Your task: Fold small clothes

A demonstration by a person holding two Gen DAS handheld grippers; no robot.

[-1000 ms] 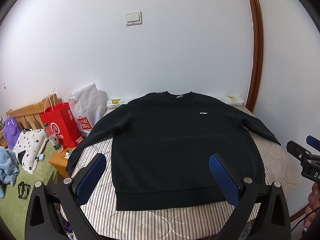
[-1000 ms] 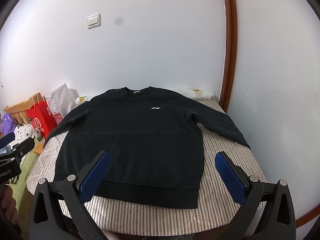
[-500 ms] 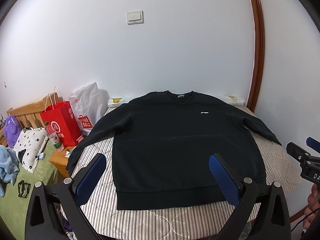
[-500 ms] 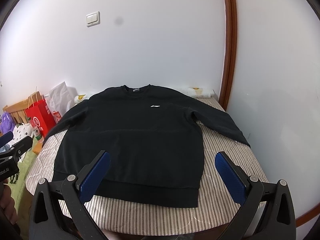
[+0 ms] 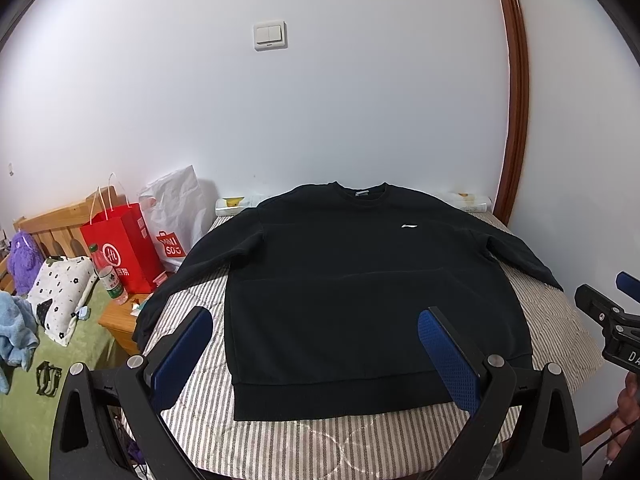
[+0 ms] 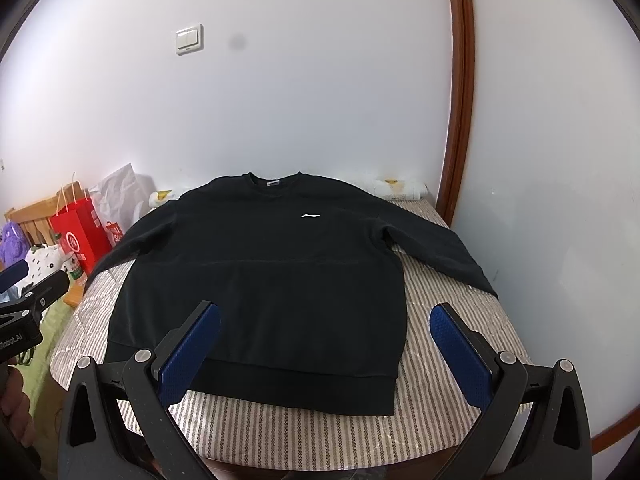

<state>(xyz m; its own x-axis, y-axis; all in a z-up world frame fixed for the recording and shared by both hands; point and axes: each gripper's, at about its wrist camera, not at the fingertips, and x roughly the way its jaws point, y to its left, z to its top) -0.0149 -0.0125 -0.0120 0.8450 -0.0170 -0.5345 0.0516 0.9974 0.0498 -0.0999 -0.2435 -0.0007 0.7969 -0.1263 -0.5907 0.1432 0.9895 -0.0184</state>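
Nearby, red bag [image 5: 120, 246] and bottle [image 5: 110, 280] flank the sweatshirt [image 5: 360, 280]; both grippers' fingers [image 5: 182, 356] [image 6: 460, 356] gape, empty.

A home bedroom: striped bed [image 5: 352, 444], wooden headboard [image 5: 52, 224], flowered pillow [image 5: 60, 296].

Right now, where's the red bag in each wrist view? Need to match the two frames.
Left wrist: red bag at left, mid-height, beside the white bag, left of the sweatshirt.
Right wrist: red bag at the far left edge, mid-height, just above the left gripper's finger.
Shared landmark: the light switch on the wall above the sweatshirt.
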